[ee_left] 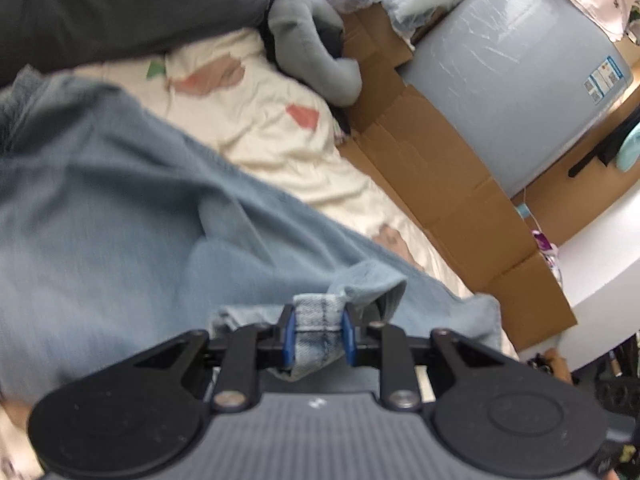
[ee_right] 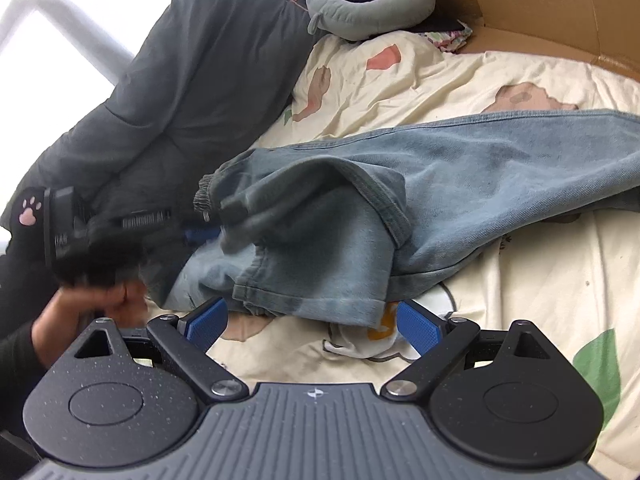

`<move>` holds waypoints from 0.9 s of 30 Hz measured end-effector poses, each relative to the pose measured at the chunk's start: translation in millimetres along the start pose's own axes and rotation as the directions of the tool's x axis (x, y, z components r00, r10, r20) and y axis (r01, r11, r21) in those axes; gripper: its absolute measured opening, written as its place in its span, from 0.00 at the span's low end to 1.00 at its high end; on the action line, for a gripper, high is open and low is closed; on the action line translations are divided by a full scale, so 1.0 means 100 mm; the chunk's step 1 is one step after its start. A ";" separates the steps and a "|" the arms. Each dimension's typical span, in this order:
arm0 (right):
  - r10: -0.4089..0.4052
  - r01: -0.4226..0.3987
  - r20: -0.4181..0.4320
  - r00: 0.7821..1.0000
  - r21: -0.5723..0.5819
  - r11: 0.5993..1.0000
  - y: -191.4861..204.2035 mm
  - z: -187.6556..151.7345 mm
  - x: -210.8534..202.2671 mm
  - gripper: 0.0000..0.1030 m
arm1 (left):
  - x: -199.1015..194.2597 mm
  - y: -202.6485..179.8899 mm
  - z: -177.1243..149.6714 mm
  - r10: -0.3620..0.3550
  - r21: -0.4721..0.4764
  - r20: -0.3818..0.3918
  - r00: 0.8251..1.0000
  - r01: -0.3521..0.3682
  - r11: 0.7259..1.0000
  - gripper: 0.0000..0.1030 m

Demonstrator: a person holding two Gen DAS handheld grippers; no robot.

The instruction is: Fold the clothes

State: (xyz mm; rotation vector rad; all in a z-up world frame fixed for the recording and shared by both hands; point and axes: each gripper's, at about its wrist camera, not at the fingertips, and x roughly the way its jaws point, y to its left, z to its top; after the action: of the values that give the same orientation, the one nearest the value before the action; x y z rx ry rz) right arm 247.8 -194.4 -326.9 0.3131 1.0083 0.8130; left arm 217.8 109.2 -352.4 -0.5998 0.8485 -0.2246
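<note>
The jeans [ee_right: 460, 168] lie on the bedsheet [ee_right: 520, 288]. A quilt [ee_right: 192, 80] lies left of them. A neck pillow [ee_right: 368, 4] sits behind, against cardboard [ee_right: 540, 8].

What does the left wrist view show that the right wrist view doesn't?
Only the left wrist view shows the left gripper shut on a hem of the jeans, plus the plastic-wrapped grey block. Only the right wrist view shows the right gripper open just short of a jeans cuff, and the paw-print patch. Both show the jeans, patterned sheet, grey neck pillow and cardboard.
</note>
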 end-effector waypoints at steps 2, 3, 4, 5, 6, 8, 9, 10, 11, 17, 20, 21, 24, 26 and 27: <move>0.009 -0.009 -0.002 1.000 0.005 1.000 0.00 0.02 0.01 0.90 | 0.00 -0.01 -0.10 -0.013 -0.012 -0.020 1.000 0.012 1.000 0.24; 0.019 -0.019 -0.003 1.000 0.021 1.000 0.00 0.02 0.02 0.86 | 0.01 -0.03 -0.15 -0.020 -0.014 -0.032 0.999 0.020 1.000 0.24; 0.029 -0.029 -0.004 1.000 0.037 0.999 0.00 0.03 0.03 0.84 | 0.01 -0.05 -0.19 -0.030 -0.016 -0.044 0.999 0.029 0.999 0.24; 0.039 -0.039 -0.004 0.999 0.053 0.998 -0.01 0.04 0.04 0.84 | 0.02 -0.08 -0.23 -0.042 -0.018 -0.056 0.998 0.041 0.999 0.24; 0.048 -0.048 -0.004 0.999 0.068 0.997 -0.01 0.05 0.05 0.83 | 0.03 -0.10 -0.27 -0.054 -0.021 -0.068 0.996 0.052 0.998 0.24; 0.060 -0.059 -0.005 0.998 0.101 0.993 -0.02 0.06 0.08 0.82 | 0.04 -0.17 -0.35 -0.079 -0.011 -0.094 0.992 0.078 0.997 0.24; 0.066 -0.065 -0.005 0.998 0.119 0.991 -0.03 0.06 0.10 0.80 | 0.05 -0.20 -0.38 -0.092 -0.005 -0.107 0.990 0.092 0.996 0.24; 0.072 -0.071 -0.005 0.997 0.138 0.988 -0.04 0.07 0.12 0.80 | 0.06 -0.24 -0.42 -0.104 0.002 -0.121 0.987 0.105 0.994 0.24; 0.078 -0.076 -0.005 0.997 0.157 0.985 -0.05 0.07 0.14 0.79 | 0.07 -0.28 -0.46 -0.116 0.006 -0.133 0.984 0.118 0.993 0.24; 0.078 -0.071 -0.019 0.997 0.250 0.966 -0.20 0.05 0.25 0.71 | 0.15 -0.44 -0.62 -0.189 0.011 -0.185 0.965 0.194 0.981 0.24; 0.075 -0.065 -0.026 0.997 0.286 0.956 -0.30 0.03 0.28 0.58 | 0.19 -0.53 -0.70 -0.221 0.026 -0.220 0.950 0.232 0.972 0.24; 0.068 -0.057 -0.030 0.997 0.290 0.955 -0.32 0.02 0.28 0.46 | 0.20 -0.55 -0.72 -0.228 0.030 -0.228 0.947 0.241 0.970 0.24; 0.008 0.006 -0.060 0.998 0.244 0.970 -0.34 0.01 0.29 0.14 | 0.22 -0.57 -0.73 -0.229 0.040 -0.246 0.942 0.246 0.968 0.25; 0.010 0.005 -0.063 0.998 0.228 0.974 -0.37 -0.01 0.26 0.11 | 0.25 -0.57 -0.70 -0.218 0.052 -0.268 0.938 0.240 0.969 0.26; 0.008 0.006 -0.065 0.998 0.217 0.976 -0.38 -0.02 0.25 0.10 | 0.25 -0.56 -0.68 -0.214 0.063 -0.277 0.937 0.240 0.969 0.28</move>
State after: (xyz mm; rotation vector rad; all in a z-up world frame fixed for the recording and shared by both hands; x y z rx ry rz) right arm 270.7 -201.9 -365.4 0.4767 1.1614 0.7180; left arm 184.5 25.4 -370.1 -0.5844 1.0239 -0.5652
